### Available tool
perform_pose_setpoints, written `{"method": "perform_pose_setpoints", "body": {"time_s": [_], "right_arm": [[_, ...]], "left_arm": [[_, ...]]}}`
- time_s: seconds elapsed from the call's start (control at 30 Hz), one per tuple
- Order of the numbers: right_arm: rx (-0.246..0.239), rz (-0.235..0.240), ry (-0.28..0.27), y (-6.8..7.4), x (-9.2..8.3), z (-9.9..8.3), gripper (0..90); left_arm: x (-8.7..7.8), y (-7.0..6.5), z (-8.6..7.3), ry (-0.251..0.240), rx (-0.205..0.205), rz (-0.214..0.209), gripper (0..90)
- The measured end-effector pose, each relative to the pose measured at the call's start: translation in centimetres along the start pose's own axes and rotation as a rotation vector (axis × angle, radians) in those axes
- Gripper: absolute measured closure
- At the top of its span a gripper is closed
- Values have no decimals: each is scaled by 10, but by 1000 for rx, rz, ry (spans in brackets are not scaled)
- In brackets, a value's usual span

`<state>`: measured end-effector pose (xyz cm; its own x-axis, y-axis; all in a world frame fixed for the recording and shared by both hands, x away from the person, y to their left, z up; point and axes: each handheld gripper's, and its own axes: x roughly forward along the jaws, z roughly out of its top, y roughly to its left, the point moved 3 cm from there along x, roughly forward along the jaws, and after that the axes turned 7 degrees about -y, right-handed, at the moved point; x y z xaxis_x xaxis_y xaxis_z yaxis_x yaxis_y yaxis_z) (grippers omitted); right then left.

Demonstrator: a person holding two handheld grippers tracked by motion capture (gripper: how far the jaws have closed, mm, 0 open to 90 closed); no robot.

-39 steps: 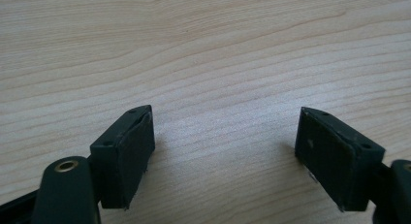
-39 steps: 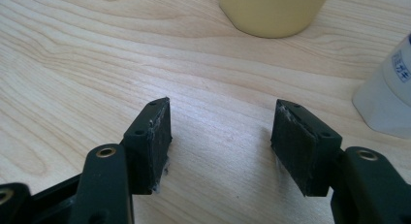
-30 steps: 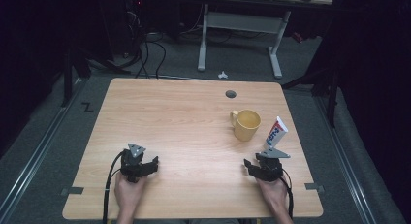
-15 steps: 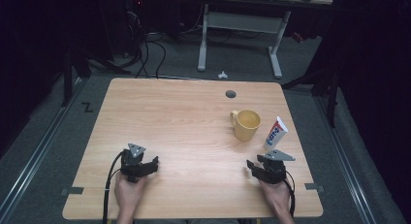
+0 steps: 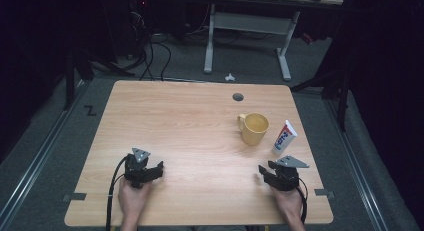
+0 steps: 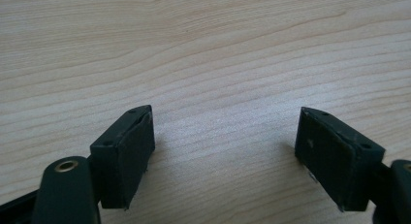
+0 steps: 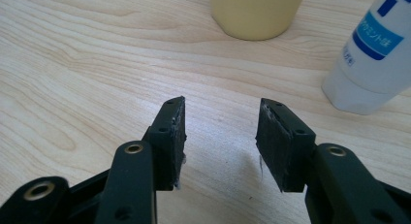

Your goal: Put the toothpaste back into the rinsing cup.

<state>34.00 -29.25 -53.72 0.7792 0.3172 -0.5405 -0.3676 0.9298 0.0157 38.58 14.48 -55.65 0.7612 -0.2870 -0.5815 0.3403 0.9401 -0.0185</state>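
Resting at the near edge of the table, the left gripper and right gripper both sit with jaws apart and nothing between them. Just beyond the right gripper, the toothpaste tube stands on its cap, leaning slightly, right beside the yellow mug, which looks empty. Judging by this, the work has hardly begun: neither thing is gripped, and the tube still needs picking up, perhaps for the mug.
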Motion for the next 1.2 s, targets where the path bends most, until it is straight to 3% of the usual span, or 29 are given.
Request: {"method": "perform_pose_setpoints", "body": {"time_s": [0.5,1.2], "right_arm": [[13,-42,-41,-10,-11,0,544],[60,-88,-20,-27,-19,-6,503]], "left_arm": [[0,0,0,0,-1,0,223],[0,0,0,1,1,0,223]]}}
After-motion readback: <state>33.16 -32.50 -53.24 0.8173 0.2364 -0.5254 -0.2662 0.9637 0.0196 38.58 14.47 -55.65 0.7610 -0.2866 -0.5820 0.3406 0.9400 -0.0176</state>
